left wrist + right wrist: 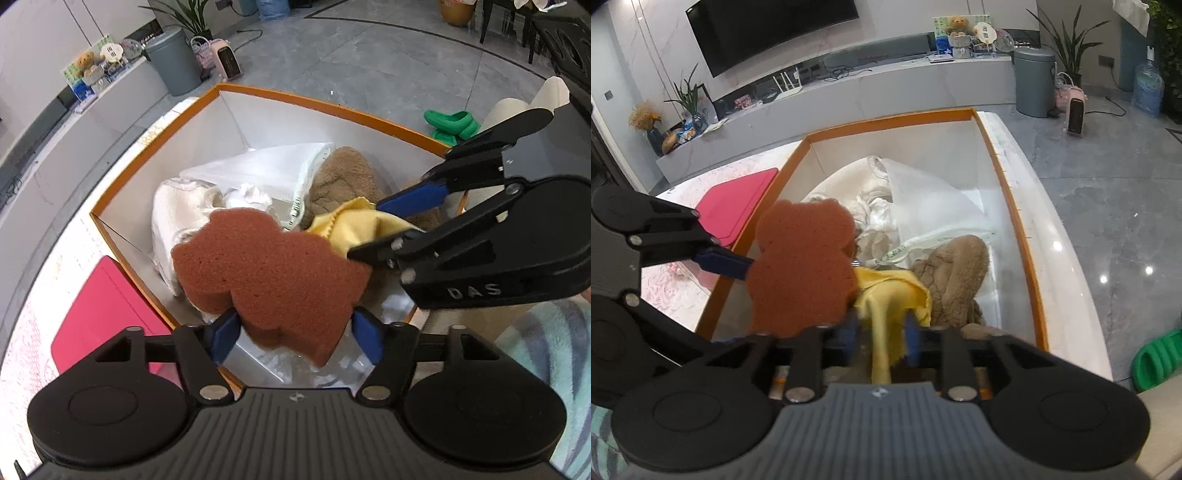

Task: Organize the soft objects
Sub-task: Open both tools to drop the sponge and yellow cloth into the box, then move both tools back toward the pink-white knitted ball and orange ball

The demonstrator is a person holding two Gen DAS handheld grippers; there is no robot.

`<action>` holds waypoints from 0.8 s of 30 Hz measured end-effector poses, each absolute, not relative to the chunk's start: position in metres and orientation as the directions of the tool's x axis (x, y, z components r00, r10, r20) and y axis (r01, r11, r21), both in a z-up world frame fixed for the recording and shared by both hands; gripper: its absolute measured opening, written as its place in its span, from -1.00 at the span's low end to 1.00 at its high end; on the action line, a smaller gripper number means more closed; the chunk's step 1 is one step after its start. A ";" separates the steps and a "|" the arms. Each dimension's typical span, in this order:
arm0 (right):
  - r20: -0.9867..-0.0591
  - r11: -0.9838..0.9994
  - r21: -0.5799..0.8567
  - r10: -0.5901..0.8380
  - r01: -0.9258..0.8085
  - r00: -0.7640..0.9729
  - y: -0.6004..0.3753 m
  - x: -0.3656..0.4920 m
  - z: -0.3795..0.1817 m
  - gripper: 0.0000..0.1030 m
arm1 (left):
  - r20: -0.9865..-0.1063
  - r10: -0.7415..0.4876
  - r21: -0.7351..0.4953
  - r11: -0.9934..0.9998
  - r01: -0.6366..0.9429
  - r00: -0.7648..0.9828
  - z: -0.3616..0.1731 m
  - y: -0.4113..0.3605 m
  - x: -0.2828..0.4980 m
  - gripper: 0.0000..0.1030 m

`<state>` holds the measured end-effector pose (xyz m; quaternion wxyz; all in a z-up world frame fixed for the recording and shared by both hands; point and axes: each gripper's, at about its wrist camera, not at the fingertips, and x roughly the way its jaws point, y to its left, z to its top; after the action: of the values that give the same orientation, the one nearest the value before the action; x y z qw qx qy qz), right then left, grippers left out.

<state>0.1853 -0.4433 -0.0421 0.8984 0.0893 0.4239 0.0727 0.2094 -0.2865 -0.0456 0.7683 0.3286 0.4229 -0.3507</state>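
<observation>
My left gripper [293,334] is shut on a brown bear-shaped sponge [269,284] and holds it over the orange-rimmed white box [332,107]. The sponge also shows in the right wrist view [801,273]. My right gripper [882,338] is shut on a yellow cloth [890,299] and hangs it over the box [1015,206]. The yellow cloth [358,225] and the right gripper [391,225] show in the left wrist view beside the sponge. Inside the box lie a white mesh bag [266,173], a white towel [181,210] and a tan plush [343,181].
A pink flat case [103,314] lies on the white table left of the box. A grey bin [1034,81], a small heater [1076,114] and green slippers [450,123] stand on the grey floor beyond the table. A striped blanket [554,350] is at the right.
</observation>
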 end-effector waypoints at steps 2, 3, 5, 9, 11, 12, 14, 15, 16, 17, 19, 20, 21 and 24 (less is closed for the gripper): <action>-0.743 0.969 0.239 0.222 -0.059 0.632 -0.446 0.184 -0.040 -0.07 | -0.874 -0.269 0.213 0.536 0.817 0.405 -0.041 -0.285 0.209 0.66; -0.741 0.968 0.243 0.226 -0.061 0.632 -0.446 0.183 -0.039 -0.07 | -0.871 -0.275 0.212 0.535 0.818 0.406 -0.039 -0.284 0.208 0.68; -0.741 0.970 0.235 0.219 -0.061 0.635 -0.445 0.182 -0.036 -0.01 | -0.864 -0.287 0.213 0.537 0.817 0.414 -0.032 -0.283 0.207 0.70; -0.731 0.971 0.233 0.215 -0.060 0.648 -0.444 0.179 -0.028 0.01 | -0.850 -0.316 0.199 0.548 0.813 0.422 -0.019 -0.277 0.206 0.70; -0.722 0.970 0.238 0.216 -0.057 0.658 -0.444 0.176 -0.024 0.02 | -0.844 -0.329 0.189 0.556 0.809 0.423 -0.015 -0.273 0.204 0.70; -0.717 0.969 0.240 0.217 -0.057 0.663 -0.443 0.174 -0.021 0.03 | -0.841 -0.333 0.186 0.560 0.807 0.426 -0.012 -0.271 0.203 0.70; -0.707 0.969 0.241 0.217 -0.059 0.673 -0.442 0.171 -0.016 0.08 | -0.832 -0.340 0.187 0.572 0.798 0.439 -0.008 -0.266 0.201 0.70; -0.701 0.969 0.239 0.215 -0.060 0.680 -0.440 0.169 -0.013 0.10 | -0.825 -0.344 0.188 0.582 0.791 0.448 -0.006 -0.263 0.199 0.69; -0.695 0.970 0.235 0.212 -0.062 0.687 -0.439 0.167 -0.010 0.11 | -0.819 -0.347 0.188 0.592 0.784 0.458 -0.004 -0.259 0.198 0.69; -0.688 0.971 0.232 0.210 -0.064 0.694 -0.437 0.165 -0.006 0.12 | -0.809 -0.352 0.188 0.603 0.775 0.470 -0.001 -0.255 0.195 0.69; -0.670 0.971 0.229 0.206 -0.066 0.713 -0.434 0.160 0.001 0.14 | -0.789 -0.366 0.183 0.627 0.757 0.493 0.004 -0.246 0.191 0.67; -0.662 0.971 0.229 0.205 -0.066 0.721 -0.432 0.157 0.004 0.15 | -0.778 -0.373 0.177 0.642 0.746 0.505 0.006 -0.241 0.188 0.67; -0.652 0.971 0.229 0.204 -0.067 0.731 -0.430 0.154 0.007 0.15 | -0.767 -0.379 0.171 0.656 0.735 0.517 0.008 -0.236 0.185 0.65; -0.623 0.971 0.229 0.200 -0.068 0.757 -0.424 0.145 0.016 0.15 | -0.725 -0.393 0.167 0.697 0.698 0.566 0.013 -0.219 0.175 0.62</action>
<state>0.1451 -0.4238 0.0157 0.9322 0.0967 0.3414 0.0720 0.1754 -0.2192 0.0133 0.8560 0.2241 0.3400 -0.3185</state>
